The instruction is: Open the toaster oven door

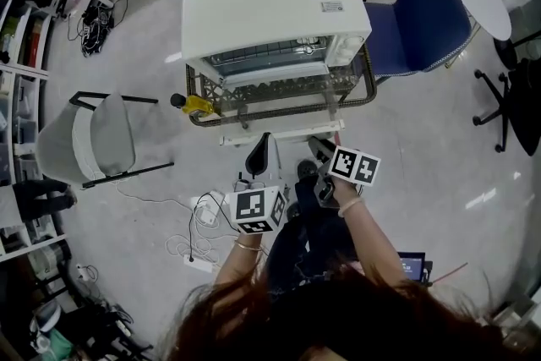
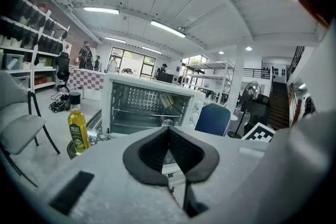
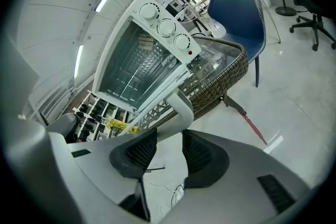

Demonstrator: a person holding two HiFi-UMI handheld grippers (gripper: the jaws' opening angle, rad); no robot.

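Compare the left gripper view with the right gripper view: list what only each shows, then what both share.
Only the left gripper view: a grey chair with black legs, a checkered table, and the shut left gripper. Only the right gripper view: a black wheeled office chair and the right gripper, jaws apart, with the oven's white door handle between them. Both: the white toaster oven with its door open, the yellow oil bottle and the blue chair.

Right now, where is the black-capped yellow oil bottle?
Head view: the yellow oil bottle stands at the wicker-rimmed table's left edge, beside the white toaster oven.
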